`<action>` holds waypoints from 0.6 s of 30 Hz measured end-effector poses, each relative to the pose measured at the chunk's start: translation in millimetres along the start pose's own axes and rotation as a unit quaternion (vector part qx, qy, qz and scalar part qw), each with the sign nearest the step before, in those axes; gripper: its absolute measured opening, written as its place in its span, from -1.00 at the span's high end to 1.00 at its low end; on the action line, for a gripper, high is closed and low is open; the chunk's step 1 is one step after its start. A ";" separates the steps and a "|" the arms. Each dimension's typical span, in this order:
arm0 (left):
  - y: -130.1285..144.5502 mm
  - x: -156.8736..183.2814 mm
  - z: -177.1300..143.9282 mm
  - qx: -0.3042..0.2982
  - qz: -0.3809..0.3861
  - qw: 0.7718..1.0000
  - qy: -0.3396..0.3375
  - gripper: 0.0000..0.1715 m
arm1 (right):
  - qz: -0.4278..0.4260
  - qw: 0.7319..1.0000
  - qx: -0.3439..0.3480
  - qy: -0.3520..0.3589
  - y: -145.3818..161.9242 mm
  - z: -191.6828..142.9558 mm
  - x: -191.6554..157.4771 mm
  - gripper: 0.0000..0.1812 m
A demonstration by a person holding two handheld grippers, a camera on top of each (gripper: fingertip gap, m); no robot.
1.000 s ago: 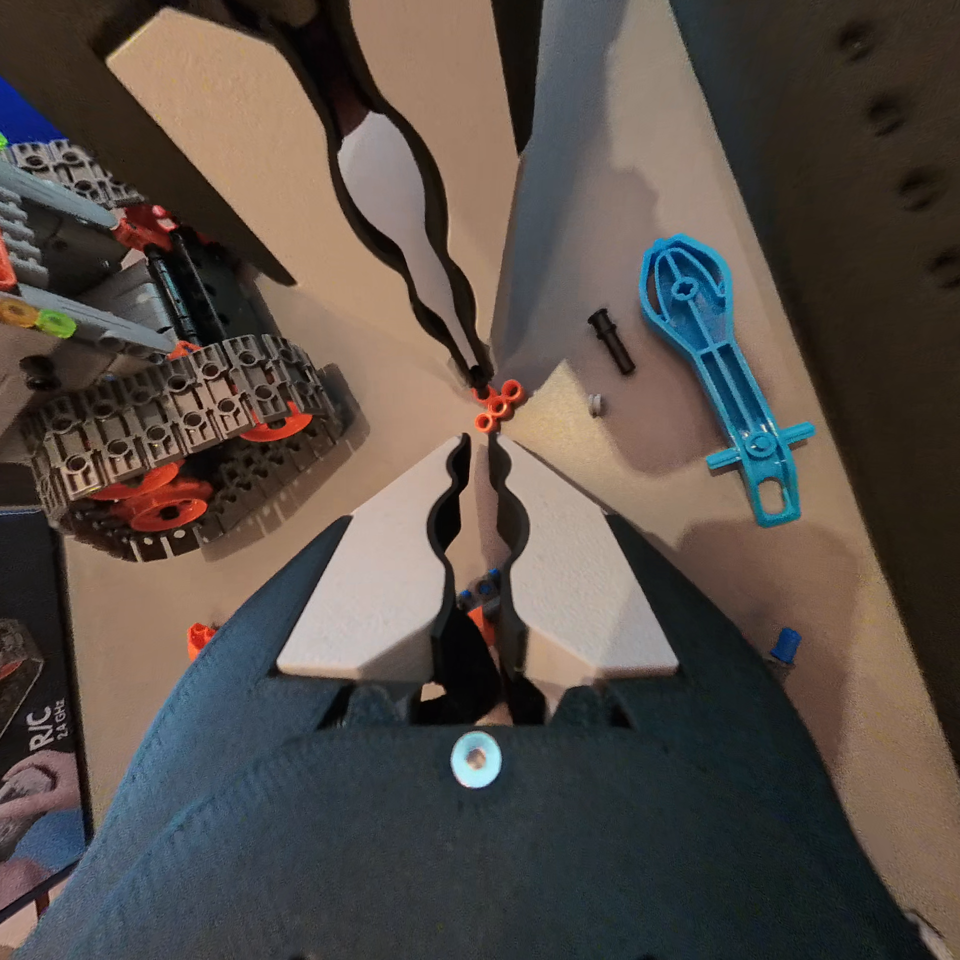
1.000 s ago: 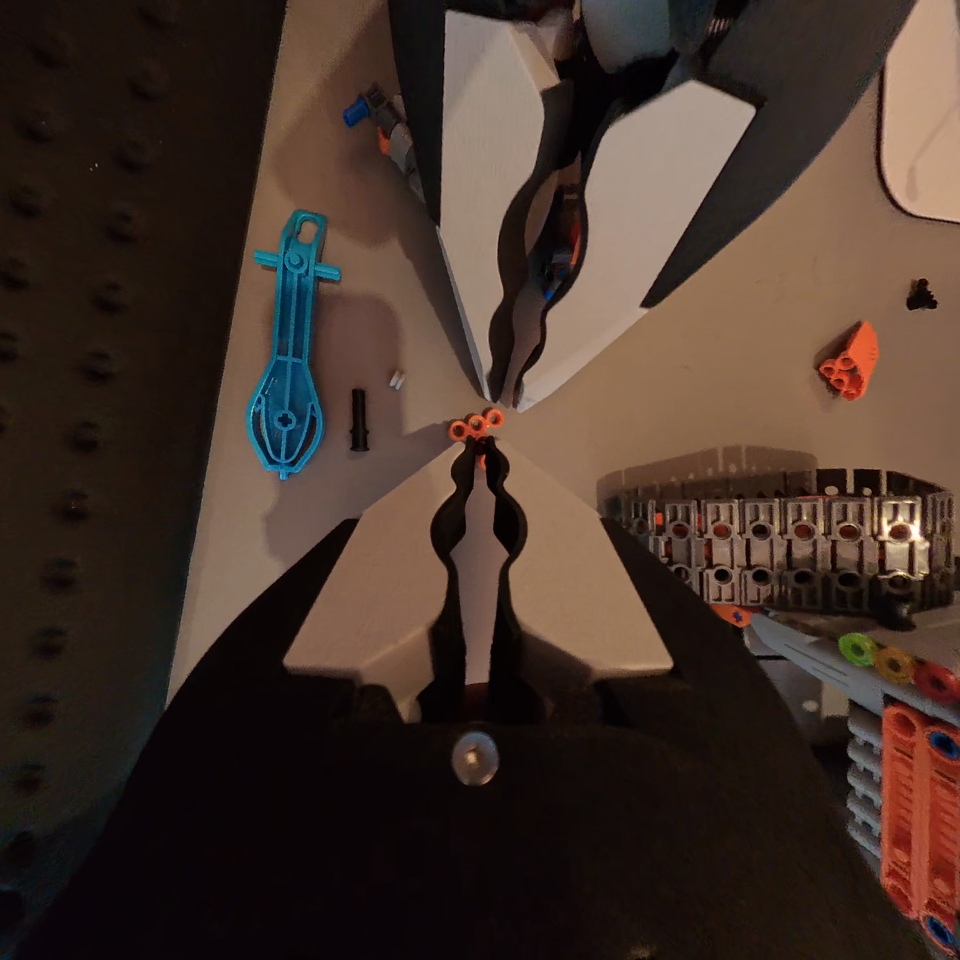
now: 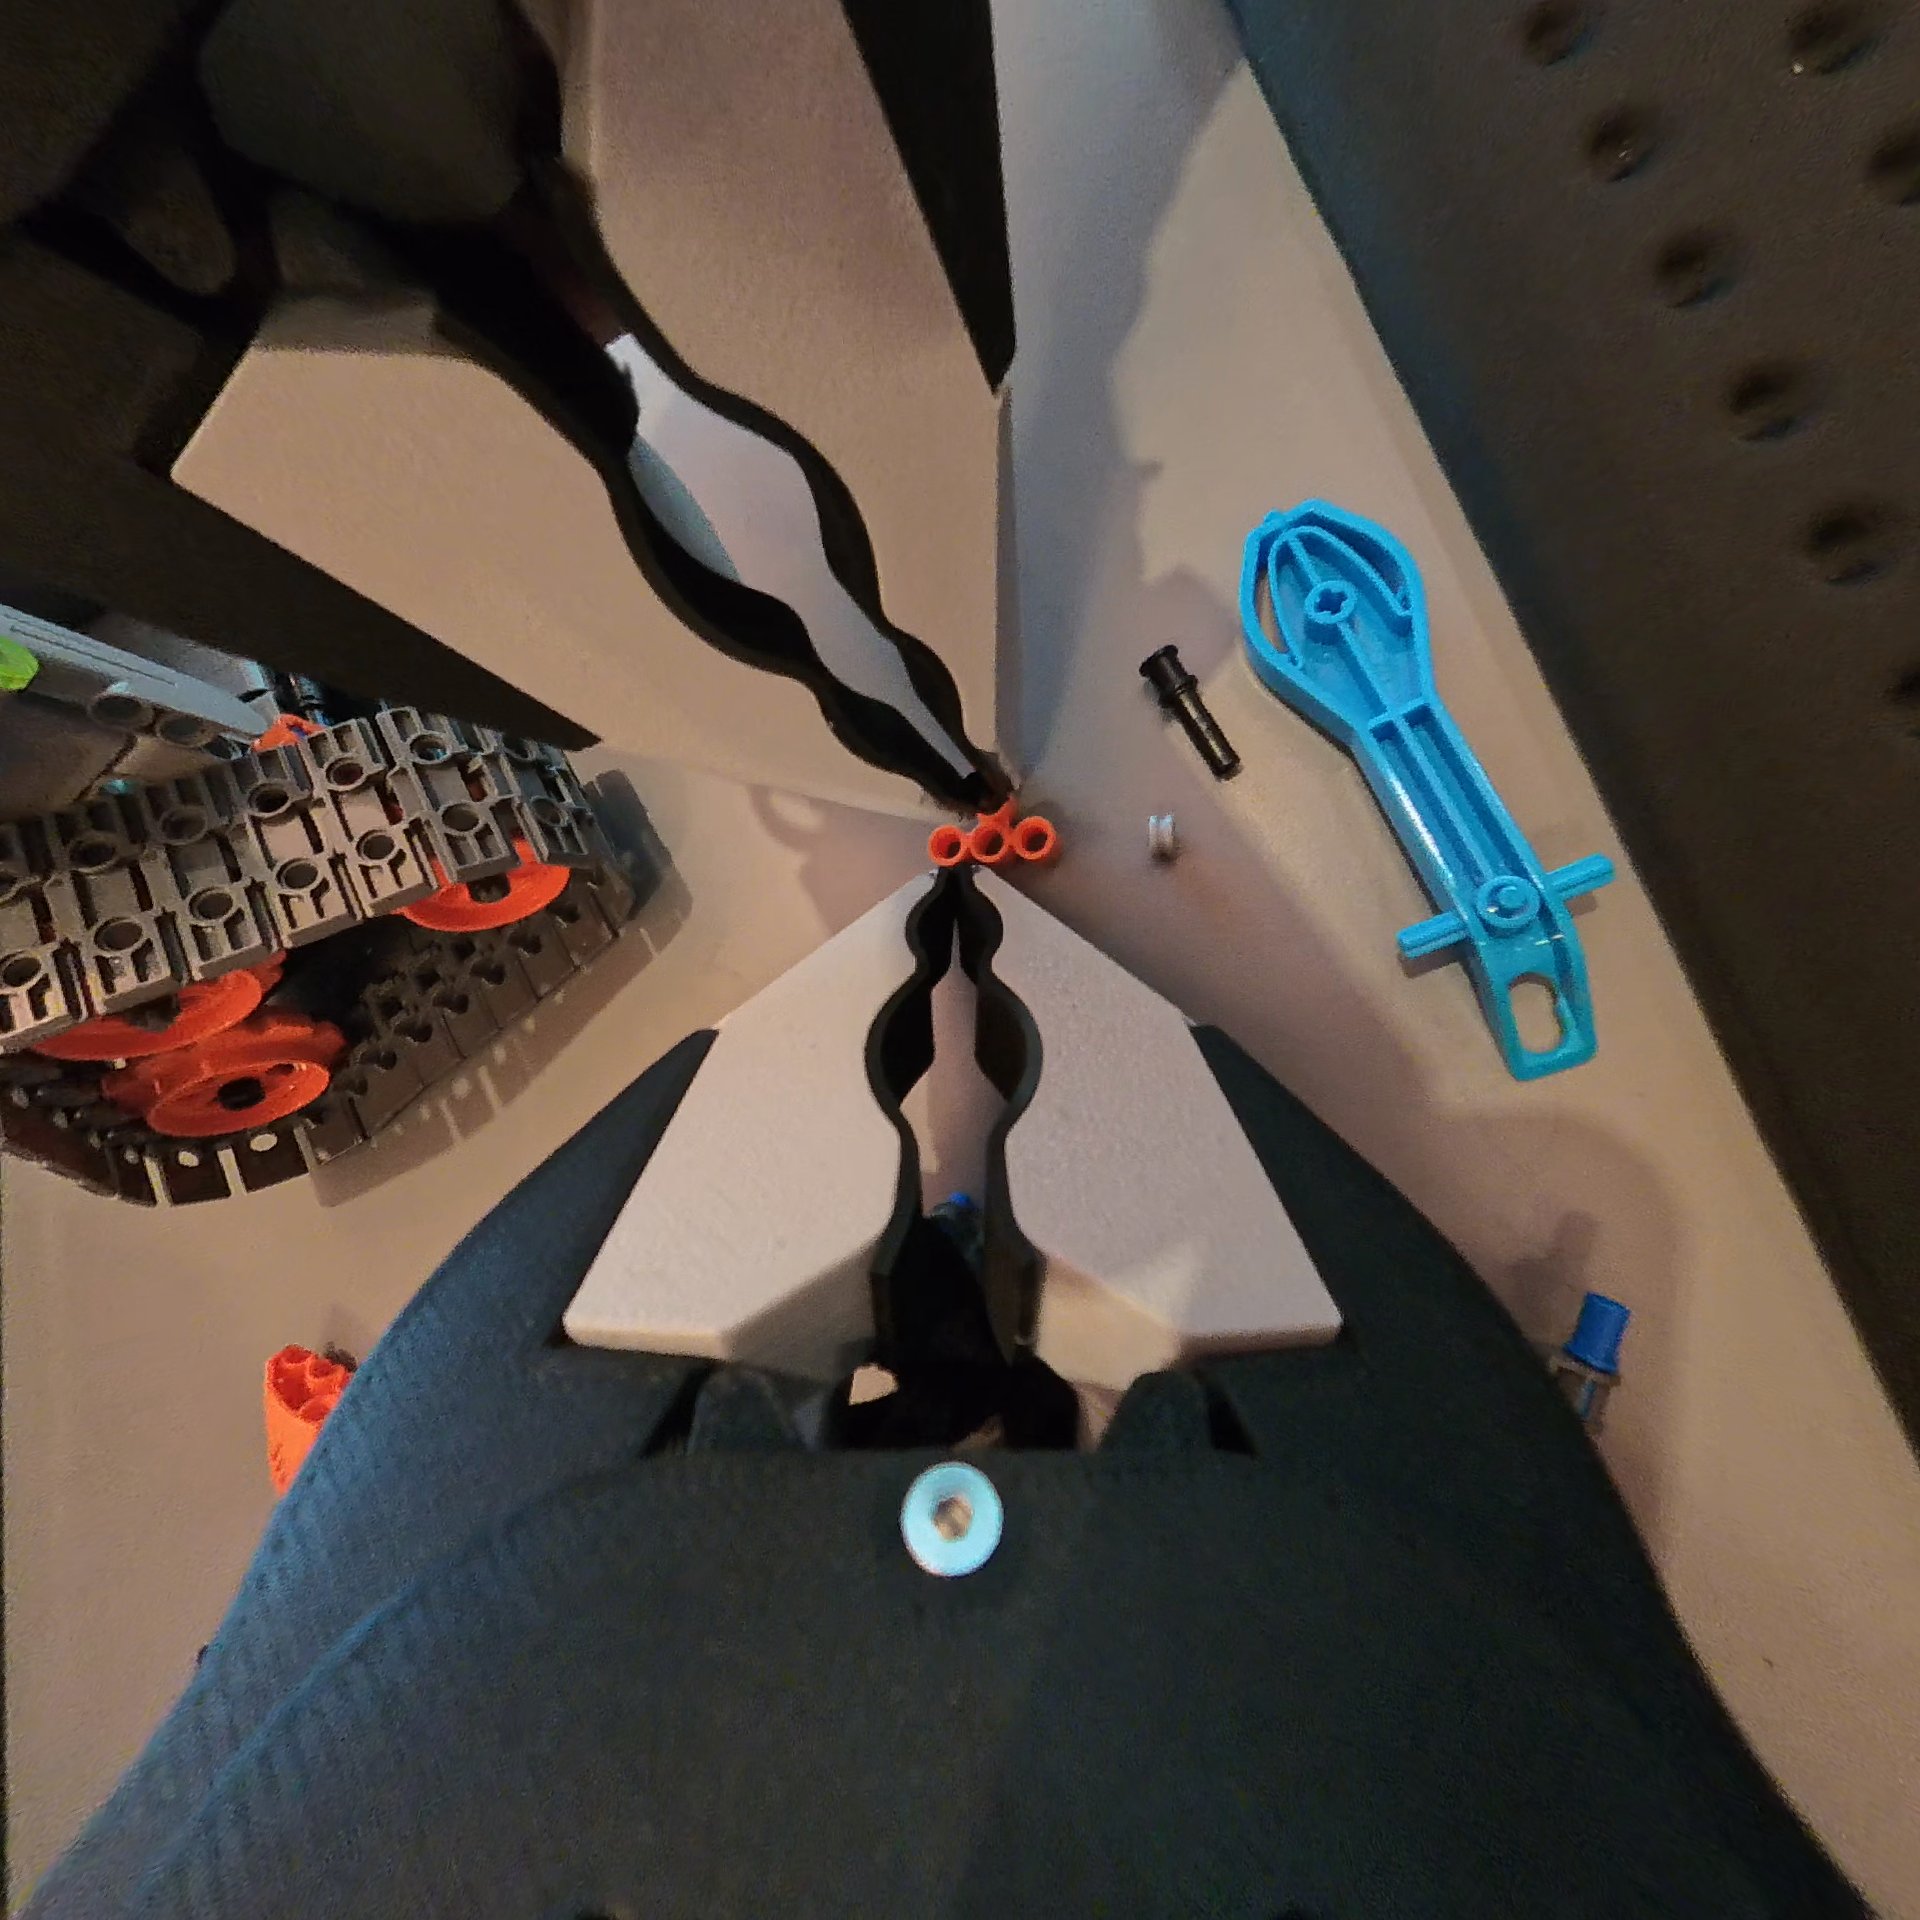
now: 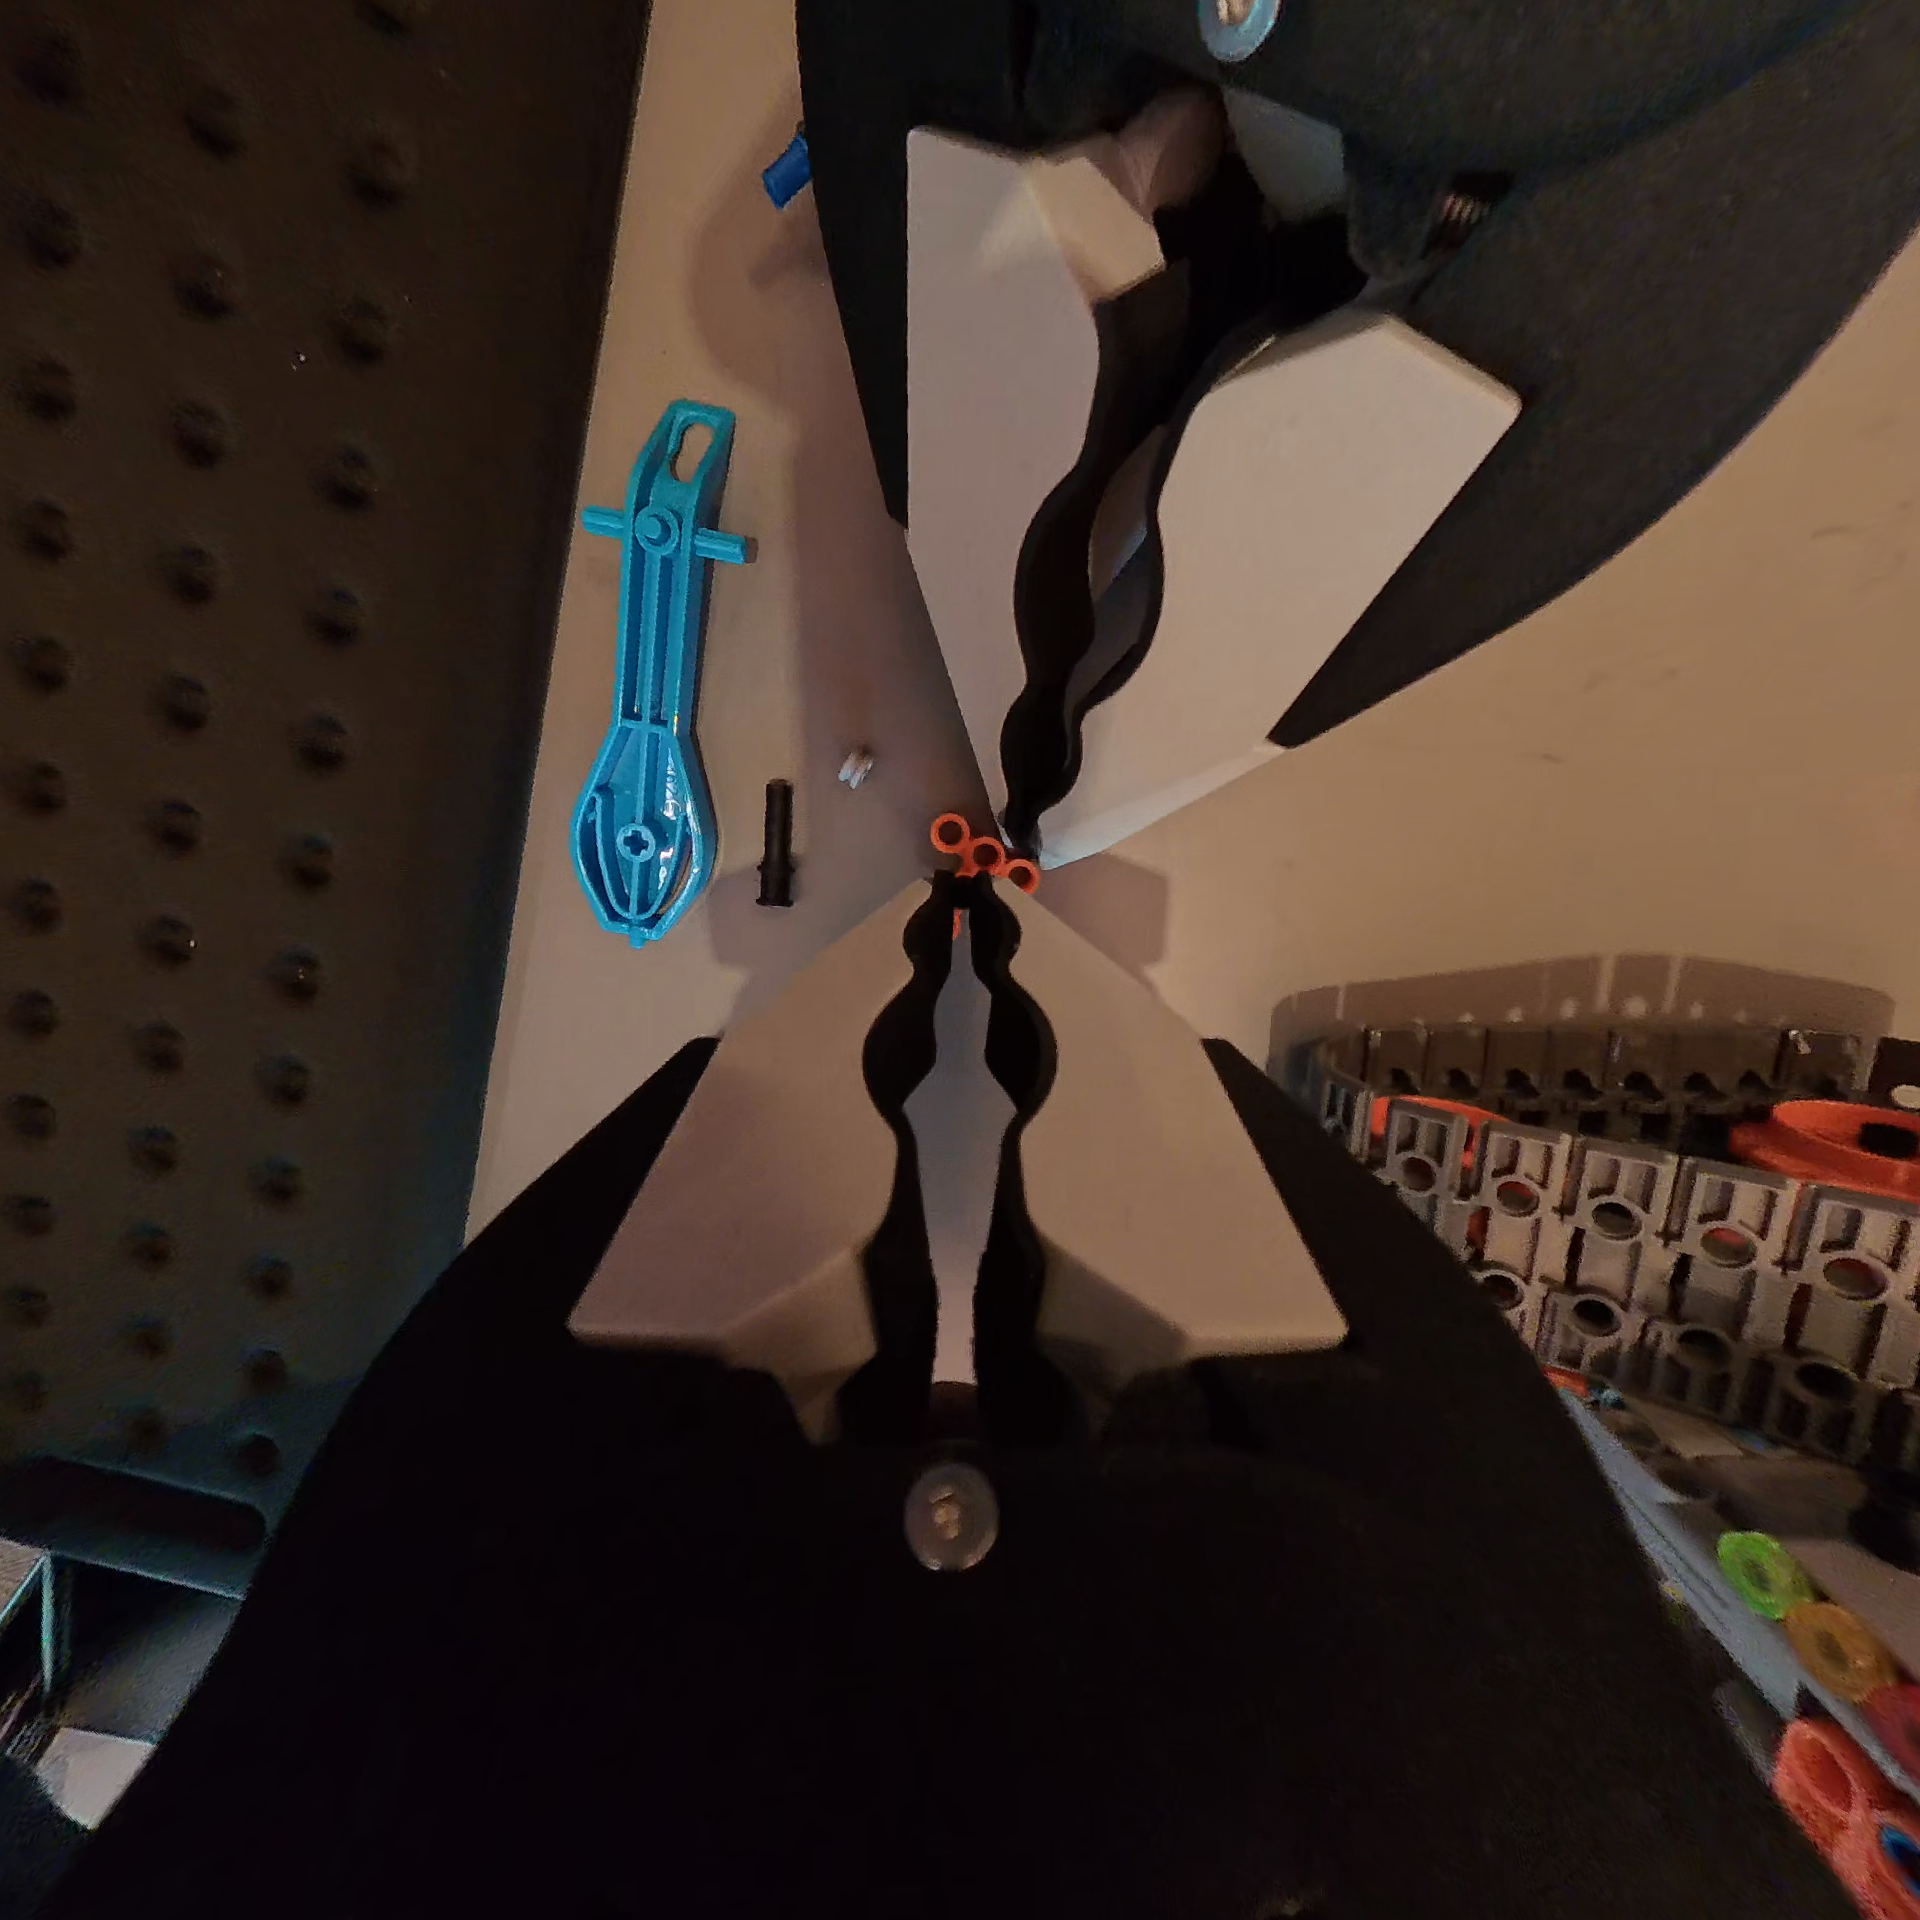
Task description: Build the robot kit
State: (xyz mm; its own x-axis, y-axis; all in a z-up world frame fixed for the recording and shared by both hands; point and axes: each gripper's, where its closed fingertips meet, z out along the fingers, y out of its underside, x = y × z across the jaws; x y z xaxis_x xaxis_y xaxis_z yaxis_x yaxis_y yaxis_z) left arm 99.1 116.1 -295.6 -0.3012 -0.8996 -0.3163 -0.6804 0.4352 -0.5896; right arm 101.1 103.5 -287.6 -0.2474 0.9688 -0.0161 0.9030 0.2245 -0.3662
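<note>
Left wrist view: the left gripper [image 3: 956, 883] has its fingers pinched together at the tips against one end of a small orange three-hole beam [image 3: 992, 840], while the right gripper [image 3: 977, 784] comes in from the far side, its tips closed on the same piece. The beam hangs just over a pale tabletop [image 3: 1299, 1143]. To the right lie a black pin [image 3: 1190, 710], a tiny white bushing [image 3: 1162, 834] and a blue separator tool [image 3: 1418, 774], all apart from one another; a dark dimpled mat [image 3: 1662, 416] borders that side. A tracked model with grey treads and orange wheels [image 3: 291, 914] crowds the left, and an orange block [image 3: 301, 1403] sits near the gripper body

Right wrist view: the right gripper [image 4: 961, 883] is clenched on the orange beam [image 4: 982, 852], with the left gripper [image 4: 1023, 826] meeting it tip to tip. The separator tool [image 4: 649, 675] and pin [image 4: 777, 857] lie on open table at left, the treads [image 4: 1610, 1195] at right
</note>
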 end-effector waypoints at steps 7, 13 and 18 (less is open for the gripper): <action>4.4 -9.5 -10.9 -0.006 -0.011 1.000 -0.015 0.99 | 0.046 0.995 0.085 0.007 -6.9 -10.9 -1.9 0.86; 3.6 -22.0 -41.4 -0.008 -0.026 0.998 -0.050 0.94 | 0.049 0.994 0.080 0.063 3.5 -26.7 1.3 0.84; 7.8 -19.1 -92.0 -0.034 -0.031 0.993 -0.106 0.92 | 0.050 0.984 0.131 0.113 -6.5 -46.3 -2.3 0.85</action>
State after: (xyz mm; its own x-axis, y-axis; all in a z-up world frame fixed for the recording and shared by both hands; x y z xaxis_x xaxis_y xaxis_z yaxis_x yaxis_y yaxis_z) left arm 38.0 133.2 -225.8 -0.1154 -0.8931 -0.4348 -0.7387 0.3698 -0.5635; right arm 112.0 104.6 -242.1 -0.0508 0.9899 0.1326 0.7903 0.1210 -0.6006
